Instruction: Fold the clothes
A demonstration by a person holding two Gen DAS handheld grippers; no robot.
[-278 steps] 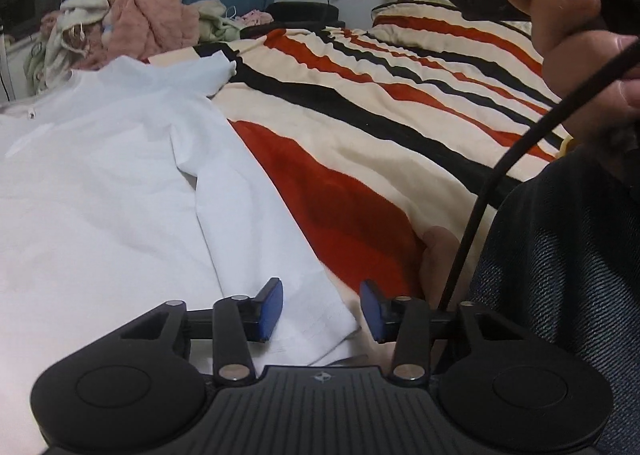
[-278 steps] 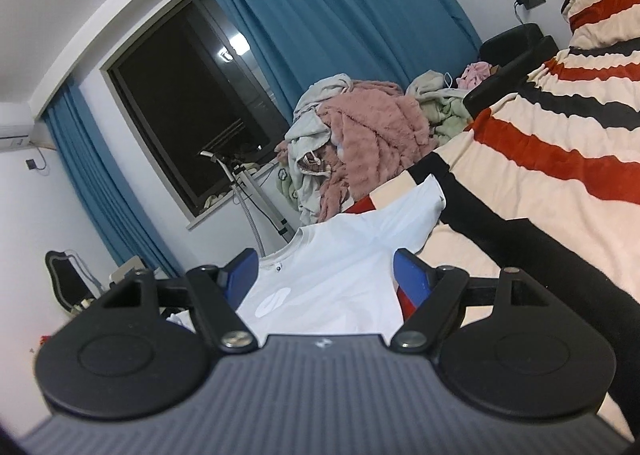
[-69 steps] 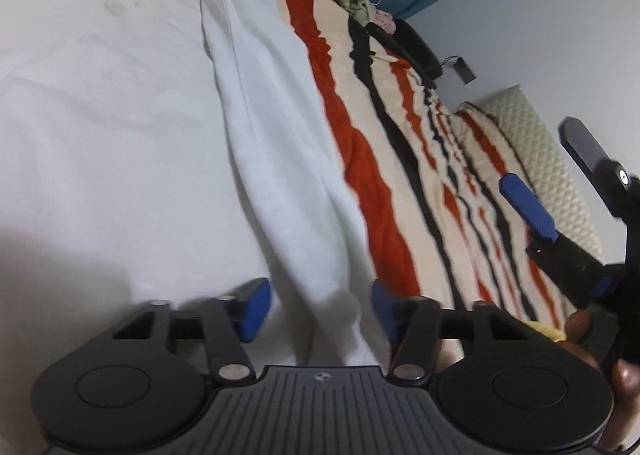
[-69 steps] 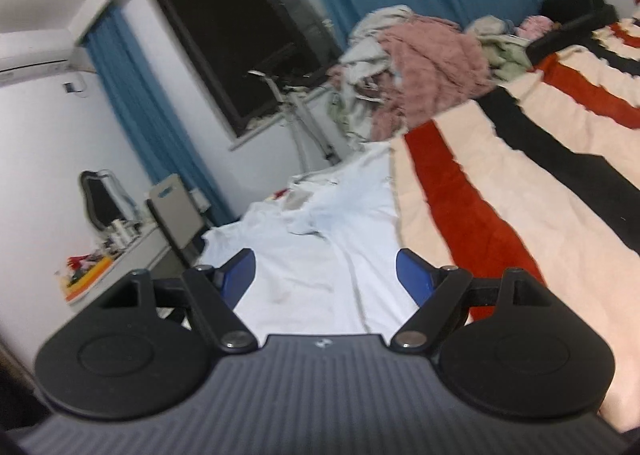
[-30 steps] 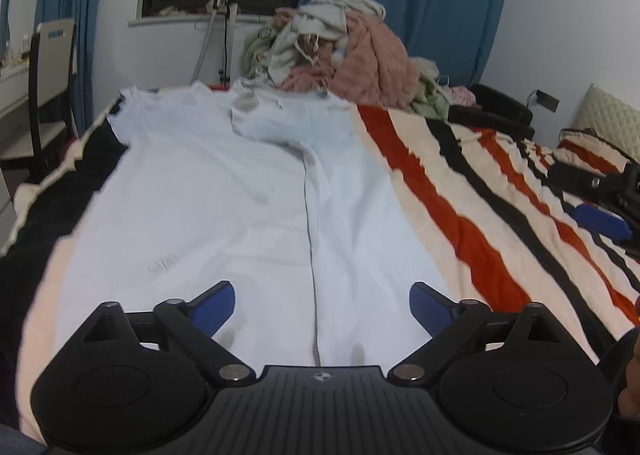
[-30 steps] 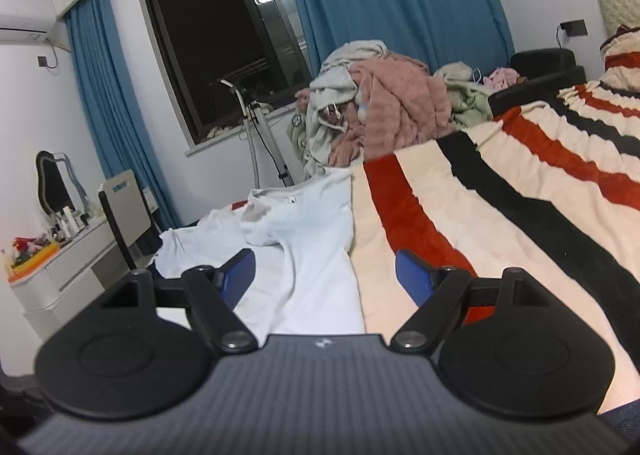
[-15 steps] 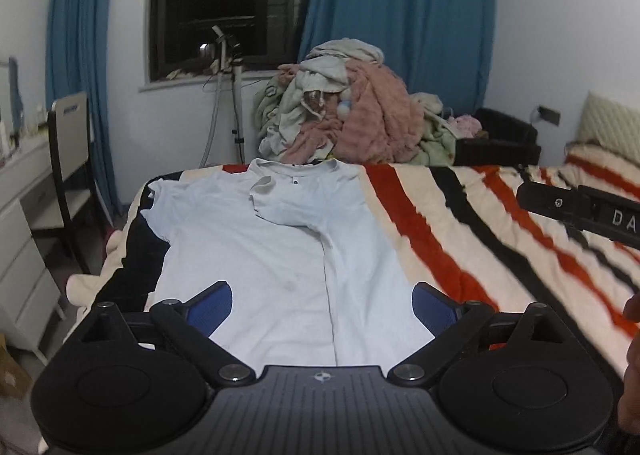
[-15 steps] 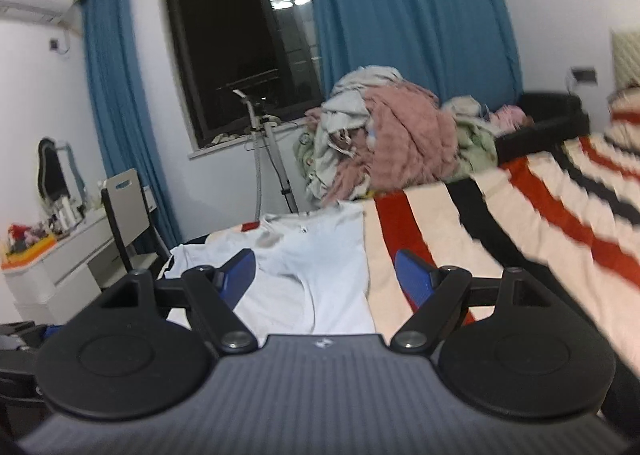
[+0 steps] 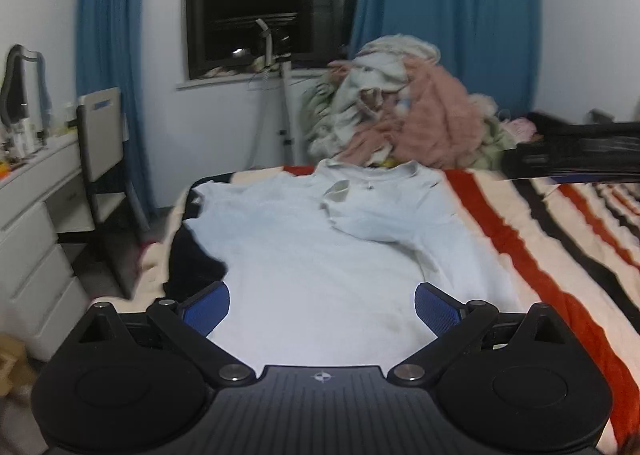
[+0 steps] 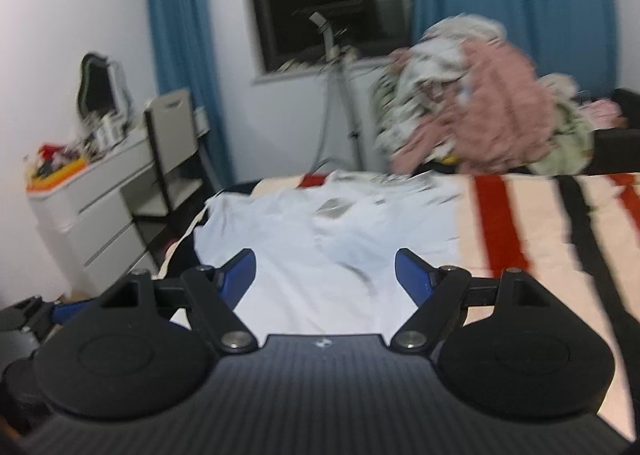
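A white T-shirt (image 9: 320, 255) lies spread on the striped bed, collar at the far end, its right side and sleeve (image 9: 360, 215) folded inward over the body. It also shows in the right wrist view (image 10: 320, 239), blurred. My left gripper (image 9: 322, 305) is open and empty, held above the shirt's near hem. My right gripper (image 10: 325, 273) is open and empty, also above the near part of the shirt. The right gripper's dark body (image 9: 576, 151) shows at the right edge of the left wrist view.
The bed cover (image 9: 560, 255) has red, black and cream stripes. A heap of pink and pale clothes (image 9: 408, 119) sits beyond the bed's far end. A white dresser (image 9: 32, 223) and chair (image 9: 104, 151) stand at the left. Blue curtains and a dark window are behind.
Both grippers have lifted and drawn back from the shirt, staying open. The view now takes in the whole shirt with its right side folded in. The right view is swinging left.
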